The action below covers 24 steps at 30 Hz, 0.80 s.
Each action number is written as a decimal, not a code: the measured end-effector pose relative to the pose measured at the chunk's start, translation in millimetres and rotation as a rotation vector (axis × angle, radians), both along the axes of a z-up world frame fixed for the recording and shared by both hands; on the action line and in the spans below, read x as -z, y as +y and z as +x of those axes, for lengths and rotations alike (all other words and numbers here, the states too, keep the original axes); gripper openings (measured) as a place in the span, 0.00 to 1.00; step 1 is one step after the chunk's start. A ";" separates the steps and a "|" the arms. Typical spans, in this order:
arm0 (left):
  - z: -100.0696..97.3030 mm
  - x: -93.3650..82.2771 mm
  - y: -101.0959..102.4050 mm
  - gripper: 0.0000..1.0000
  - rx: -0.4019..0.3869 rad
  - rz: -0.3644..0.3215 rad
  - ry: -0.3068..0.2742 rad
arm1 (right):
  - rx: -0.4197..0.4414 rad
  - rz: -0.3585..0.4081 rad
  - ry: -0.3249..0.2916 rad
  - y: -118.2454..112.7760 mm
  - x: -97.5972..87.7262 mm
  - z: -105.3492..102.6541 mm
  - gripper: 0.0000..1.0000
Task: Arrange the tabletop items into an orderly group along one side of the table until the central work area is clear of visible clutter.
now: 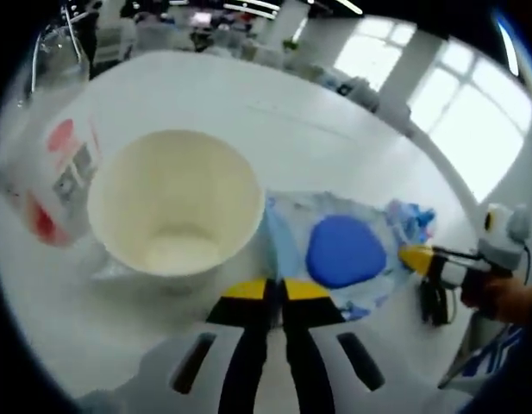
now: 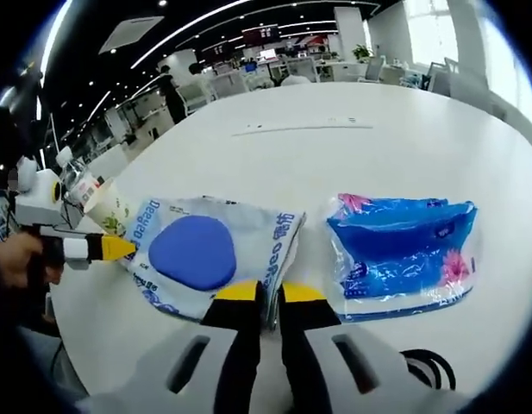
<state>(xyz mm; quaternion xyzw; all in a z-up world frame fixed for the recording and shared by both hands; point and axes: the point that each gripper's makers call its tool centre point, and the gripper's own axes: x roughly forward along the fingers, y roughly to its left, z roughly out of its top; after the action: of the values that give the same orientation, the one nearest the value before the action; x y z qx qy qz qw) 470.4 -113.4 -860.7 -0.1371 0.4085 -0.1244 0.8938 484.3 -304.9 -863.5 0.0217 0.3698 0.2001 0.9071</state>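
Left gripper view: left gripper [image 1: 275,289] pinched the wipes pack [image 1: 343,250]; cup [image 1: 175,203] at ten o'clock.
Right gripper [image 2: 270,293]: clamped on the pack's edge.
Tissues [image 2: 402,246]: two o'clock.
Advice: both should pull together, steadily.

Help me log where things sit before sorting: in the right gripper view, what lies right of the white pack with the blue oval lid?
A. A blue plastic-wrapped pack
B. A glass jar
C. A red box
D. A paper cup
A: the blue plastic-wrapped pack lies on the table just right of the white pack with the blue oval lid, with a narrow gap between them.
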 end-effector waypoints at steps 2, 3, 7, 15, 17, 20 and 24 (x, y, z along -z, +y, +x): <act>-1.6 -0.2 0.6 0.05 0.010 0.020 -0.001 | -0.001 -0.003 -0.002 0.2 0.2 -1.5 0.08; -2.0 -0.2 1.8 0.06 0.020 0.035 -0.006 | -0.003 -0.005 -0.004 0.4 0.1 -1.8 0.08; -4.4 -1.1 7.0 0.11 0.039 0.079 -0.020 | -0.008 -0.012 -0.008 -0.5 0.5 -2.9 0.11; -23.3 -2.4 2.4 0.20 0.156 0.122 -0.020 | -0.042 -0.009 -0.030 1.0 -8.9 -12.2 0.21; -29.5 -3.0 1.3 0.22 0.200 0.160 -0.025 | -0.042 0.013 -0.043 3.2 -15.7 -16.1 0.21; -36.3 -8.4 -3.7 0.24 0.236 0.164 -0.043 | -0.053 0.008 -0.059 2.8 -19.9 -21.0 0.23; -42.3 -20.5 -7.9 0.30 0.293 0.183 -0.099 | -0.066 0.013 -0.080 -0.5 -27.7 -25.8 0.24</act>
<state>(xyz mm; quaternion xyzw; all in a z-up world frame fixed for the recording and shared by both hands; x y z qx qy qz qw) 428.1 -121.3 -840.2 0.0122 0.3891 -0.2220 0.8939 458.5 -305.4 -835.8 0.0075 0.3322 0.2331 0.9139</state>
